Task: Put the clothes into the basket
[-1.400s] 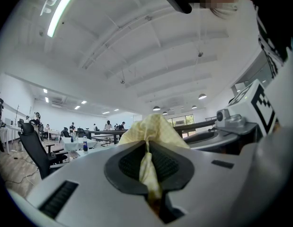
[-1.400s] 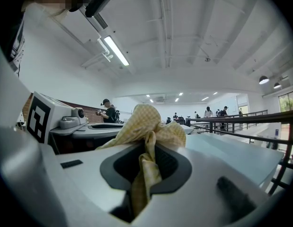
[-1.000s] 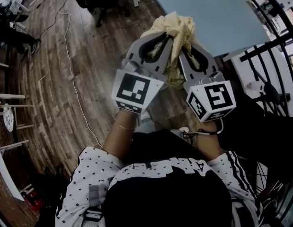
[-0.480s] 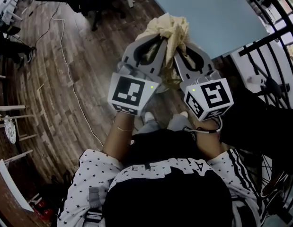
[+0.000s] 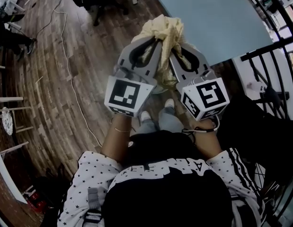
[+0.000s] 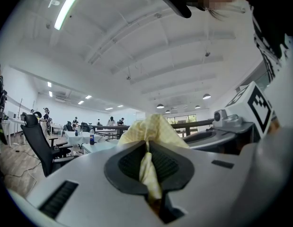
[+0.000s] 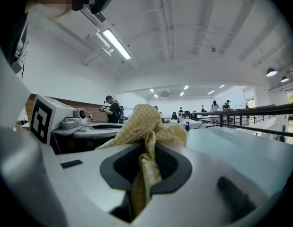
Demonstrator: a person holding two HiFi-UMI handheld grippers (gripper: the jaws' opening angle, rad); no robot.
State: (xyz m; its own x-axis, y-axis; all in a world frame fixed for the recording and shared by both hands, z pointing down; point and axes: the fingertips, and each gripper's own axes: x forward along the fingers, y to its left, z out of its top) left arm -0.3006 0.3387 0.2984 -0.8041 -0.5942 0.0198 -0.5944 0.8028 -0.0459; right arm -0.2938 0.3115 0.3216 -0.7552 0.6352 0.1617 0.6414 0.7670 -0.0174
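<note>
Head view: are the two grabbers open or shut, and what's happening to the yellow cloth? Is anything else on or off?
Left gripper: shut on the yellow cloth.
Right gripper: shut on the yellow cloth.
Yellow cloth: bunched up, held in the air between both grippers, above the wooden floor.
Ceiling lamp: switched on.
Office chair: upright, nobody sitting in it.
</note>
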